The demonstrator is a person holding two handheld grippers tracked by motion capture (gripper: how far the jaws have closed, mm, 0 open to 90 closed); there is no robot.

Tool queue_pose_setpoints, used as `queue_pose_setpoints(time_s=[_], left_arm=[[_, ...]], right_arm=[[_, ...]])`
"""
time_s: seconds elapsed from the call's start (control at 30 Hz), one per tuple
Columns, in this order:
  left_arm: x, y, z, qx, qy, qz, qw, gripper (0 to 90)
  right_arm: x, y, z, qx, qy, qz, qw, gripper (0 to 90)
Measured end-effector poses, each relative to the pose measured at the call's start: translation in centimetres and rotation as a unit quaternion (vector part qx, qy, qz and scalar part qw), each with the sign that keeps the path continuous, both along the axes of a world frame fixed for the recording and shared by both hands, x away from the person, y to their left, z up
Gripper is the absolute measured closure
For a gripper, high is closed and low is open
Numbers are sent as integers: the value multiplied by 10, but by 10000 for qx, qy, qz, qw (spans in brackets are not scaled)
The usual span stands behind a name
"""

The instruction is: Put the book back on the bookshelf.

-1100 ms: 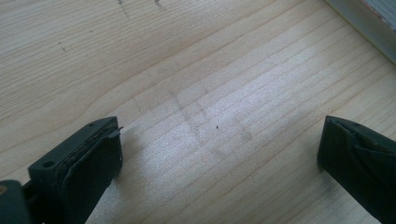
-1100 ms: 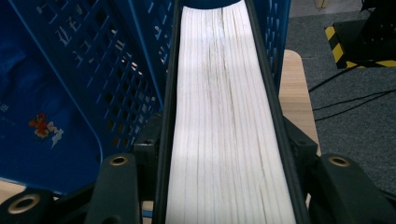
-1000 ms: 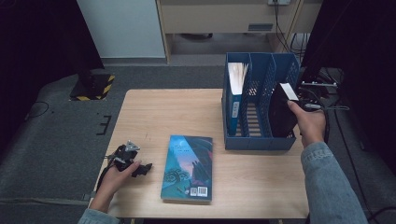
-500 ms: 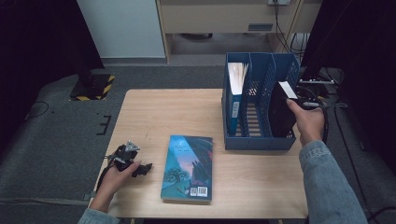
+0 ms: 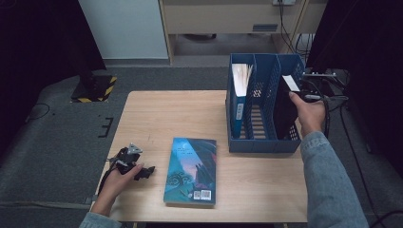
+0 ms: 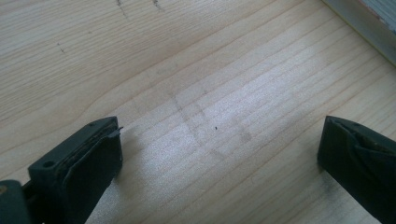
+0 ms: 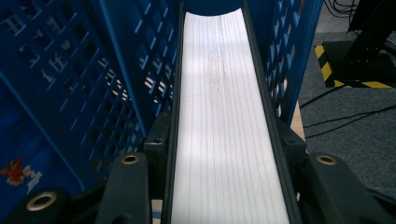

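Observation:
A blue three-slot file rack (image 5: 259, 142) stands on the right of the wooden table (image 5: 171, 118). Its left slot holds an upright blue-covered book (image 5: 239, 102). My right gripper (image 5: 295, 97) is shut on a black-covered book (image 5: 285, 111) that stands in the right slot. In the right gripper view the jaws clamp its covers with the white page edge (image 7: 224, 84) between them, my right gripper (image 7: 223, 133) inside the blue mesh walls (image 7: 98, 84). A teal-covered book (image 5: 191, 171) lies flat near the front edge. My left gripper (image 5: 145, 172) rests left of it, open (image 6: 219, 149) over bare wood.
The rack's middle slot (image 5: 259, 114) holds nothing that I can see. Cables (image 5: 332, 95) hang off the table's right side. A black-and-yellow striped base (image 5: 95, 88) sits on the grey floor beyond the table's left corner.
My right hand and the black book have shifted slightly toward the rack's far end. The left gripper and the flat book have not moved.

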State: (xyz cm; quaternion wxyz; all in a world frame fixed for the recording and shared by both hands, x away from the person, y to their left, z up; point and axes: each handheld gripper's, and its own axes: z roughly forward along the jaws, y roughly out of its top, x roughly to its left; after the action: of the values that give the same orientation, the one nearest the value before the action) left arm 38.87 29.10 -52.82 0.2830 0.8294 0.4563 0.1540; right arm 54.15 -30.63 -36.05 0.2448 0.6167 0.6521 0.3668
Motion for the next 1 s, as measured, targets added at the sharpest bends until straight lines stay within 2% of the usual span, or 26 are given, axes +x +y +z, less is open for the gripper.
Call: queue_pose_setpoints(time_s=[0.37, 0.57, 0.7, 1.0], left_arm=[[0, 0, 0, -25, -12, 14, 10000, 0], [0, 0, 0, -25, -13, 13, 10000, 0], [0, 0, 0, -17, -13, 3, 10000, 0], [0, -1, 0, -22, -10, 10, 10000, 0]], right_arm=[[13, 1, -2, 41, 4, -95, 9999, 527], [16, 1, -3, 36, 38, -128, 9999, 528], [19, 4, -4, -95, 80, -95, 9999, 527], [18, 5, -8, -46, 51, -114, 9999, 524]])
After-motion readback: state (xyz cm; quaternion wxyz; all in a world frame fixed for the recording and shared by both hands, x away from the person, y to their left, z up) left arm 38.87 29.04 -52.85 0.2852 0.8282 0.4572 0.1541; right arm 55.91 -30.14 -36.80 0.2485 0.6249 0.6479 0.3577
